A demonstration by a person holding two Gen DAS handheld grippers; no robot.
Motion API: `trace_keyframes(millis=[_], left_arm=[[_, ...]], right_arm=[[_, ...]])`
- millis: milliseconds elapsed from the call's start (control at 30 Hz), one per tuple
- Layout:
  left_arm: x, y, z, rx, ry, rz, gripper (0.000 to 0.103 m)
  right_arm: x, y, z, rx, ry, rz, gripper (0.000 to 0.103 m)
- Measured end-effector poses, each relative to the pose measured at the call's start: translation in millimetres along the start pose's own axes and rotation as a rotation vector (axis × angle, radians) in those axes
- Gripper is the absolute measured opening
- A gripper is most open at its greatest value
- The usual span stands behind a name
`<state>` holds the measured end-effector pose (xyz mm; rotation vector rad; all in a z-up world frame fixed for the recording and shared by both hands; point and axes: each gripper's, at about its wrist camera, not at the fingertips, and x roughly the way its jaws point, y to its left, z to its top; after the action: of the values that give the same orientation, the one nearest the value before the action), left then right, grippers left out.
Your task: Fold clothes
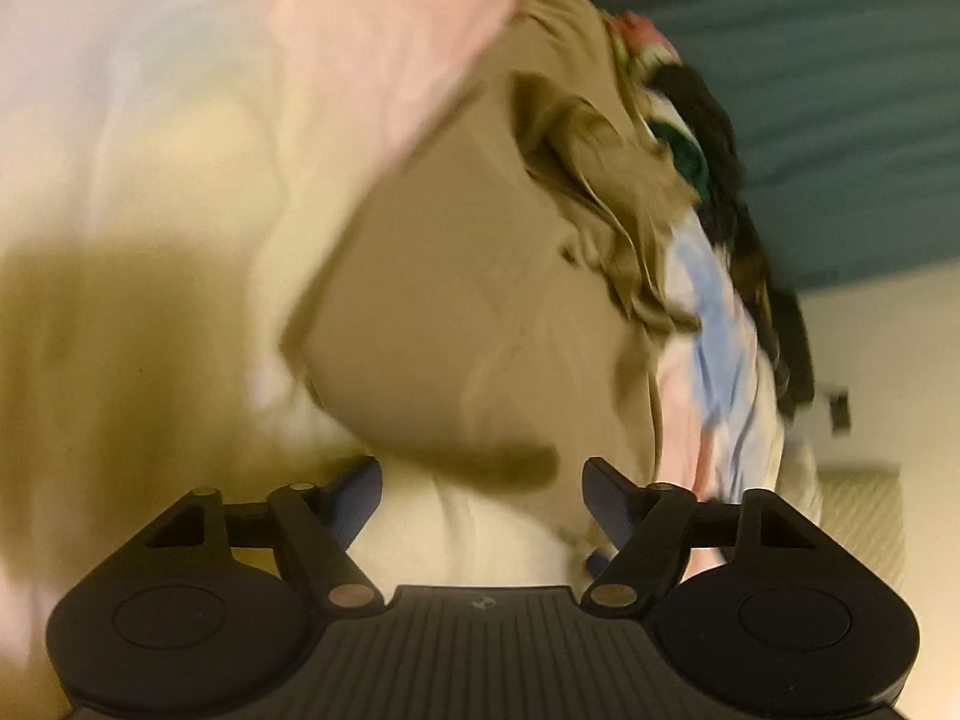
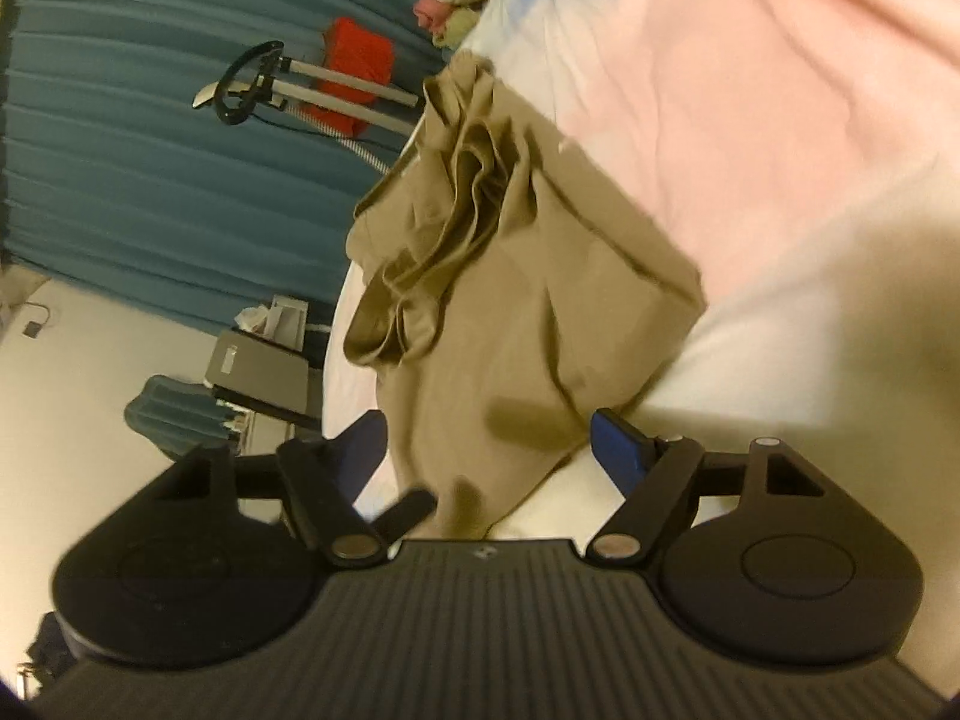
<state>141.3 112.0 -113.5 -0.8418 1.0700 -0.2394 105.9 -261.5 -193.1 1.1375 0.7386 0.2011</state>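
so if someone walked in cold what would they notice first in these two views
The tan garment draws the eye first: it lies partly folded on the pastel bedsheet, with a bunched, crumpled end toward the bed's edge. Both the left gripper and the right gripper sit open just short of it, holding nothing. Behind, a heap of mixed clothes lines the bed's edge against a teal curtain.

Bedroom in a home. A bed with a pastel sheet [image 2: 750,90] in pink, white and pale blue fills most of both views, with a khaki garment [image 2: 510,300] spread on it and a heap of mixed clothes [image 1: 708,150] along its far edge. Teal pleated curtains [image 2: 150,150] cover the wall behind; a garment steamer stand [image 2: 288,90] with a red item [image 2: 357,66] stands before them, and a small grey appliance [image 2: 258,378] sits on the pale floor beside the bed.
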Motion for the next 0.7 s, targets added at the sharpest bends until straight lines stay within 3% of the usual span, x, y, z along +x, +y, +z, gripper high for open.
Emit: trace_keyframes(millis=[67,200,333,433,500,567,667,700], left_arm=[[-2,3,3,-0.015,-0.073,0.015,0.044],[1,4,4,-0.024,-0.108,0.015,0.013],[-1,5,0,-0.003,-0.136,0.014,0.008],[-7,1,-1,-0.001,-0.156,-0.015,0.007],[-10,-2,-2,0.001,-0.169,-0.035,0.006],[-14,-4,-3,0.005,-0.179,-0.05,0.006],[-16,-8,-4,0.021,-0.184,-0.054,0.005],[-17,-9,-4,0.027,-0.184,-0.051,0.005]], right_arm=[[6,0,-3,0.002,0.009,0.006,0.077],[20,-5,-7,0.033,0.037,0.027,0.077],[33,-11,-5,0.098,0.079,0.07,0.077],[39,-18,-1,0.157,0.064,0.096,0.075],[40,-22,1,0.181,0.054,0.09,0.061],[40,-26,4,0.196,0.045,0.063,0.041],[37,-34,5,0.249,0.026,0.057,0.024],[34,-35,6,0.253,0.008,0.049,0.022]])
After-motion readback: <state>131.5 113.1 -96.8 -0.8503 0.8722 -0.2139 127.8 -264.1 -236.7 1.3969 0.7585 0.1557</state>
